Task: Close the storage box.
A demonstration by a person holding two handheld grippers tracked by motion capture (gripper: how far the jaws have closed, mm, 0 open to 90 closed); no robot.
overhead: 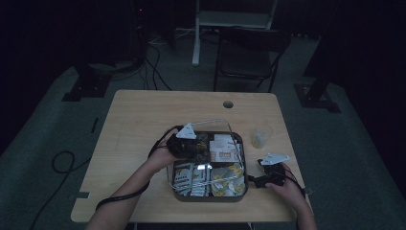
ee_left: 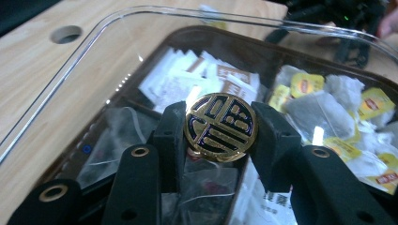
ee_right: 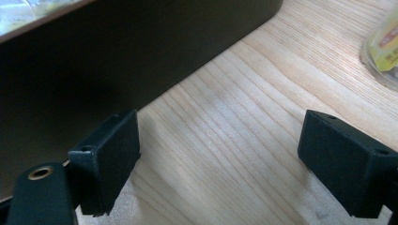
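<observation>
Your left forearm comes in bottom-left of the high view; left gripper (overhead: pixel 191 146) sits over the near-left part of the dark brown compartment box (overhead: pixel 210 197), under the raised clear plastic lid (overhead: pixel 229 125). Its black jaws are clamped on the round gold-and-dark-blue knob (ee_left: pixel 220 125), one pad on each side, knob face toward the gripper camera. That knob looks like it belongs to the clear lid, whose rim curves across the left gripper view above it; exact joint hidden behind the knob

Below the knob: clear-wrapped sachets (ee_left: pixel 117 136) in the left compartment, white paper sachets (ee_left: pixel 185 79) in the middle one, yellow-labelled tea bags (ee_left: pixel 328 101) to the right

Box sits centre-right on the light wooden table (overhead: pixel 139 120), round cable hole (overhead: pixel 228 104) beyond it. Small clear plastic cup (overhead: pixel 261 137) with something yellowish inside stands just right of the box, apart from it

Your right gripper (overhead: pixel 261 181) rests low at the box's right near corner. Jaws wide apart, nothing between them, just bare wood; in the right gripper view the box's dark outer wall is just beside its left pad, touching or not I can't tell
</observation>
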